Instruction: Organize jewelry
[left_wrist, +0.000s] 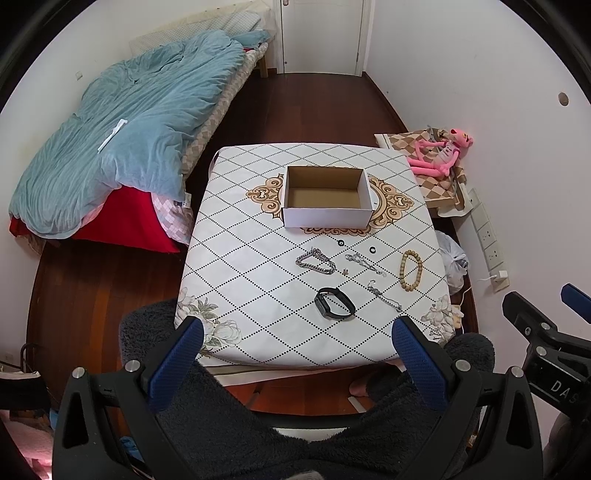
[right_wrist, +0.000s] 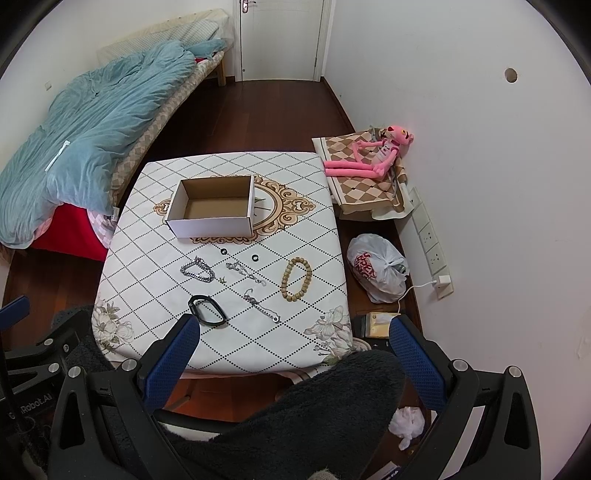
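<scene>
A bed (left_wrist: 122, 147) with a blue quilt fills the upper left of both views. The counter (left_wrist: 258, 295), under a diamond-patterned cloth, takes the centre. On it, towards the top, stands an open white box (left_wrist: 325, 197) with nothing visible inside. The left claw (left_wrist: 297, 339) sits at the bottom of the left view, its blue fingers wide apart and holding nothing, above the counter's near edge. The right claw (right_wrist: 293, 338) sits likewise at the bottom of the right view, fingers wide apart, holding nothing. The jewelry lies below the box, each piece apart from the others: a black band (left_wrist: 334, 302) lowest, a bead bracelet (left_wrist: 410, 270) to the right, a thick silver chain (left_wrist: 316, 261) to the left, two thin chains (left_wrist: 364, 263) (left_wrist: 384, 297) in the middle, and two small black rings (left_wrist: 341, 242) (left_wrist: 372, 250) just under the box.
</scene>
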